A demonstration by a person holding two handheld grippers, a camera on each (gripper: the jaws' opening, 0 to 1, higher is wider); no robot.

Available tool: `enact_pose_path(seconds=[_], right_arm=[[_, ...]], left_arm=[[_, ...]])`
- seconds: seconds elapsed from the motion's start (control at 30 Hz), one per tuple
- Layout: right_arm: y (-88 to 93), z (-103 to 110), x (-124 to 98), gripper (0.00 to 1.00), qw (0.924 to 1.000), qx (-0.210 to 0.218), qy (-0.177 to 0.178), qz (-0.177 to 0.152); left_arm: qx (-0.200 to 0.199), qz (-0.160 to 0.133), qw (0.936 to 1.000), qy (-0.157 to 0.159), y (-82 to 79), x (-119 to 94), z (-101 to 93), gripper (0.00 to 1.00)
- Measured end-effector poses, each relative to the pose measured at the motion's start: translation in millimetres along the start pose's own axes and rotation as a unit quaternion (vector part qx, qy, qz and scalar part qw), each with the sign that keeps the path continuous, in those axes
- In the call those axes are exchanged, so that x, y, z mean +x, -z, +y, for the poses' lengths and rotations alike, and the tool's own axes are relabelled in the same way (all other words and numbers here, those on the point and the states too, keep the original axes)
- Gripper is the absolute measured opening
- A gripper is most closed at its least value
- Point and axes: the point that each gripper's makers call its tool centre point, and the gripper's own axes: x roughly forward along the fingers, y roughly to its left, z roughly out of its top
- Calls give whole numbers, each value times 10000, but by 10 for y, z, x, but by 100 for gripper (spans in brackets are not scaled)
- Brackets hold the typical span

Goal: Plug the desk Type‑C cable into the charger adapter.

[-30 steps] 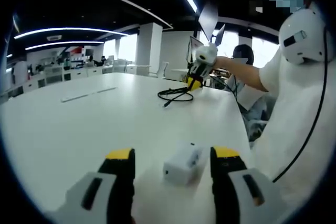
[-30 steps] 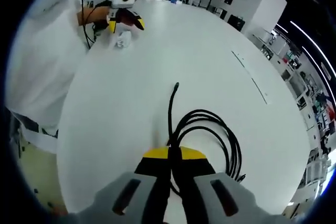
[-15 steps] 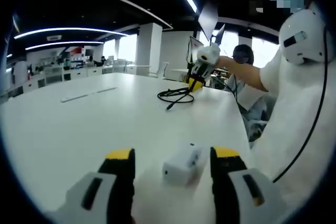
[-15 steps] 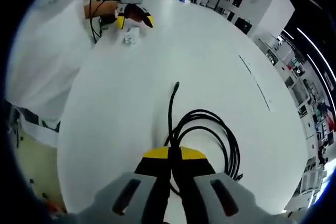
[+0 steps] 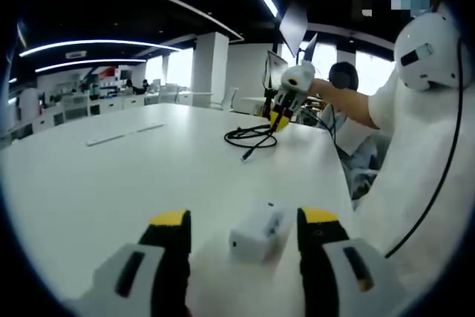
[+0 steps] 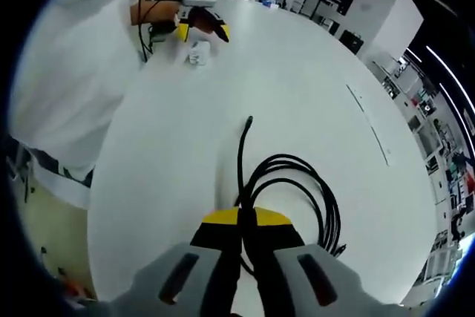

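- Charger adapter (image 5: 257,233) on white table (image 5: 111,183), port face hard to make out; between spread yellow-tipped jaws of left gripper (image 5: 245,224), untouched.
- Right gripper (image 6: 247,218) closed tight on black Type-C cable (image 6: 297,183); clamped stretch hidden, coil and free plug (image 6: 249,119) lying just beyond jaws, well apart from adapter.

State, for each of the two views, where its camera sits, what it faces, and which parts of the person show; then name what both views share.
Left gripper view: rides the left gripper, jaws open either side of the small white box-shaped charger adapter; a white sleeve shows right.
Right gripper view: rides the right gripper, shut on the coiled black Type-C cable; white clothing shows left.
Shared: round white table, adapter, cable, each other's gripper.
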Motion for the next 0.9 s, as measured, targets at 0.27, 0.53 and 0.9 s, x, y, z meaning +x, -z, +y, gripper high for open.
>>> enact_pose_path(seconds=[0.27,0.53,0.9], right_arm=[[-54,55,24,2,9999,-111,-52,55],[-80,77,42,2,9997,-221,-93,94],[-122,117,57,2,9994,-307,-135,114]], left_arm=[[37,-3,10000,21,-29,12,-10,57],[38,12,10000,26,-27,13,-16,57],[37,11,10000,25,-25,19,-7,57]])
